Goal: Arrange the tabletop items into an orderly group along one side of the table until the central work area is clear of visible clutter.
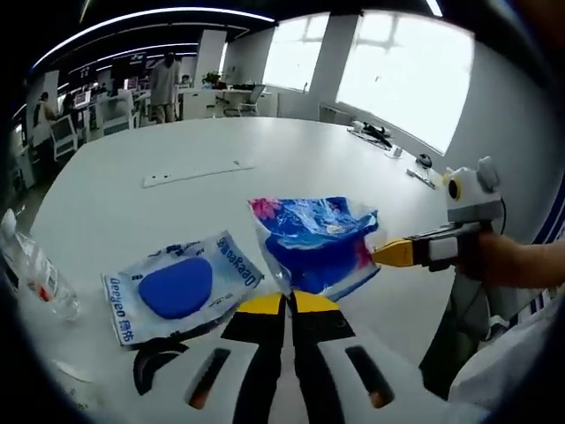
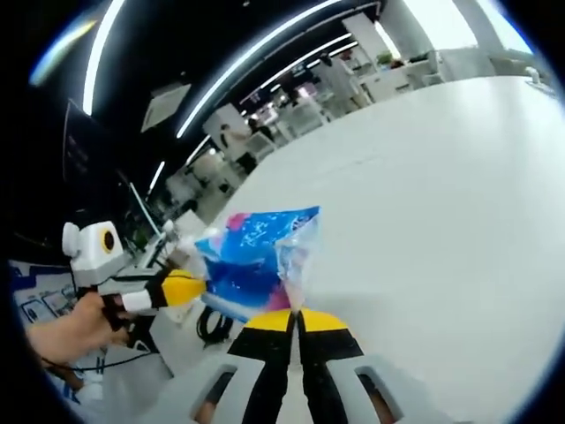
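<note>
Both grippers' jaws were clamped on the blue plastic bag (image 1: pixel 316 240), left gripper (image 1: pixel 287 302) and right gripper (image 2: pixel 296 320) at opposite edges, holding it above the tabletop (image 1: pixel 221 141); light, crinkly and slippery, probably best pinched at its seams.

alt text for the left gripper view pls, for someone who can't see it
Both claws pinch a crinkled blue and pink plastic bag above a white table: the left claw from below, the right claw from the right. A blue-and-white packet and a clear plastic bottle lie left.
</note>
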`<state>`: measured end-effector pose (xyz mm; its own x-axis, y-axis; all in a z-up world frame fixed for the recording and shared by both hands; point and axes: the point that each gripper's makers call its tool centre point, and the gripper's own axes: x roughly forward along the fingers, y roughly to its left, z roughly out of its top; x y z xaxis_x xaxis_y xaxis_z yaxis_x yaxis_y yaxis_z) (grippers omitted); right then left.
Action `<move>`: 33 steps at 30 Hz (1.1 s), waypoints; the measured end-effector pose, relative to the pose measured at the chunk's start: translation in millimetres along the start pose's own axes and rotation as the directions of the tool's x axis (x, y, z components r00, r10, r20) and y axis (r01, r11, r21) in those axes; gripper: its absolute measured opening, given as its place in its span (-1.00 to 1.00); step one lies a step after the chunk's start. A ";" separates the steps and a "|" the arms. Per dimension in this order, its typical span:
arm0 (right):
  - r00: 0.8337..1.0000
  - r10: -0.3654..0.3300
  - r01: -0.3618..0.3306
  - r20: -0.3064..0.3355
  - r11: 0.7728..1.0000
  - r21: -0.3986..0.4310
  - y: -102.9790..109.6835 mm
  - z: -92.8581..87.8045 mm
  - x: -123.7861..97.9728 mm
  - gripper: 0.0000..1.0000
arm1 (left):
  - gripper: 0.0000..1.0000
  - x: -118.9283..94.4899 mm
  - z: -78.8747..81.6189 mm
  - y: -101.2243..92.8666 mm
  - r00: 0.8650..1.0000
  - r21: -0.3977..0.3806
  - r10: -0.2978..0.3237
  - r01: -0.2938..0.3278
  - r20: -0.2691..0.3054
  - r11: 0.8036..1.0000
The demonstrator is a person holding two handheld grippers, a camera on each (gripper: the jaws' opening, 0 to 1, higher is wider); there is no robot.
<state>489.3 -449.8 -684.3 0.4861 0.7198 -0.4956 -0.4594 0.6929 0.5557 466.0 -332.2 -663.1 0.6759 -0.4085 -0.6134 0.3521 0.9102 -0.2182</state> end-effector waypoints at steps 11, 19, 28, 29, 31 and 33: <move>0.999 -0.042 0.042 0.003 0.999 0.020 -48.8 16.2 -10.4 -1.00 | -1.00 45.7 13.7 -27.8 0.998 0.015 -0.022 0.023 -0.051 1.000; 0.997 -0.074 0.075 -0.010 0.997 0.032 -82.2 29.4 -7.6 -1.00 | -1.00 81.7 18.8 -34.4 0.996 -0.019 -0.037 0.036 -0.087 0.999; 0.991 -0.085 0.083 -0.106 0.996 -0.020 -104.2 24.3 21.4 -1.00 | -1.00 108.2 4.9 -18.2 0.987 -0.094 -0.011 -0.004 -0.159 0.996; 0.990 -0.085 0.083 -0.114 0.996 -0.024 -105.2 23.1 25.0 -1.00 | -1.00 110.1 2.5 -15.9 0.986 -0.111 -0.007 -0.012 -0.167 0.994; 0.987 -0.086 0.081 -0.133 0.996 -0.045 -108.2 20.2 33.5 -1.00 | -1.00 113.8 -1.3 -10.8 0.984 -0.146 0.005 -0.032 -0.177 0.989; 0.984 -0.091 0.080 -0.153 0.994 -0.072 -112.8 16.0 40.4 -1.00 | -1.00 118.6 -6.2 -6.8 0.981 -0.200 0.006 -0.046 -0.194 0.979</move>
<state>572.6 -499.6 -756.3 0.4066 0.6519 -0.6401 -0.4715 0.7498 0.4642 539.8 -386.5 -739.1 0.5398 -0.3819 -0.7502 0.1843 0.9232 -0.3374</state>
